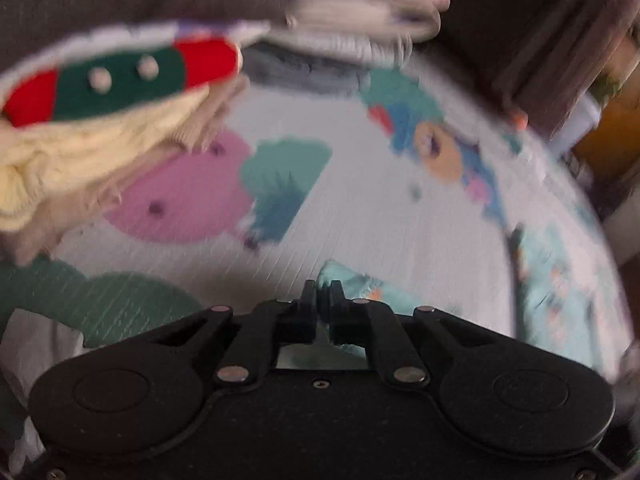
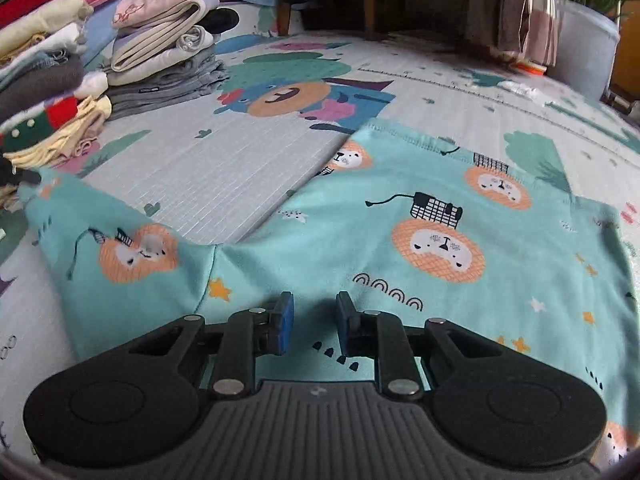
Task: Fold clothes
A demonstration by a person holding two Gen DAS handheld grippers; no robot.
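Observation:
A teal lion-print garment (image 2: 420, 224) lies spread flat on the play mat, one sleeve (image 2: 120, 240) stretching out to the left. My right gripper (image 2: 314, 320) hovers low over its near part, open, blue pads apart with nothing between them. In the blurred left wrist view, my left gripper (image 1: 324, 296) is shut on an edge of the same teal fabric (image 1: 352, 284), which trails to the right along the mat (image 1: 560, 292).
The patterned play mat (image 2: 224, 168) covers the floor. Stacks of folded clothes (image 2: 168, 52) stand at the back left, with a red, green and cream pile (image 1: 100, 120) close to the left gripper. A white pot (image 2: 584, 44) and chair legs (image 2: 284, 16) stand at the back.

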